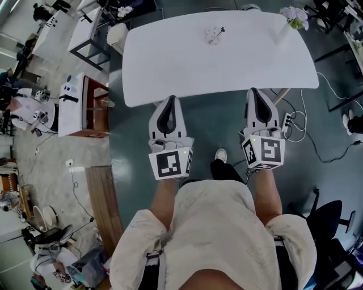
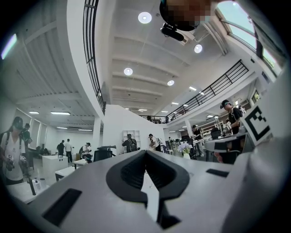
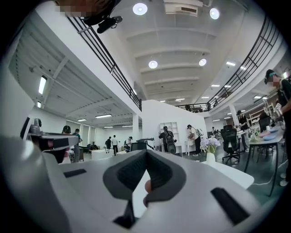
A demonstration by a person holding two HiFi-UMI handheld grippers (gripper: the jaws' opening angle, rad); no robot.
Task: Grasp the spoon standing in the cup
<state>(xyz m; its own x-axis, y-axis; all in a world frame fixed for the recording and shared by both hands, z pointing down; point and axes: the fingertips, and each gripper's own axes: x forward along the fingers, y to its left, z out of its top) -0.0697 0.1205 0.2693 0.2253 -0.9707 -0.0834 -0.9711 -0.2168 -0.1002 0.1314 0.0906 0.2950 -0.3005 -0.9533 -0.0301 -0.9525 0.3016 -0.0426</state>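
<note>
Two grippers show in the middle of the head view. The left gripper (image 1: 169,101), left of centre, is clenched on nothing, its tips at the near edge of the one white table (image 1: 170,62). At upper centre one cup (image 1: 212,37) holds one spoon (image 1: 219,30), well apart from both grippers. The right gripper (image 1: 256,92), right of centre, is likewise clenched and empty. One flower vase (image 1: 295,17) stands at upper right.

Bare white table (image 1: 170,62) stretch lies open toward cup (image 1: 214,35); flower vase (image 1: 295,18) (far right corner) well aside.
</note>
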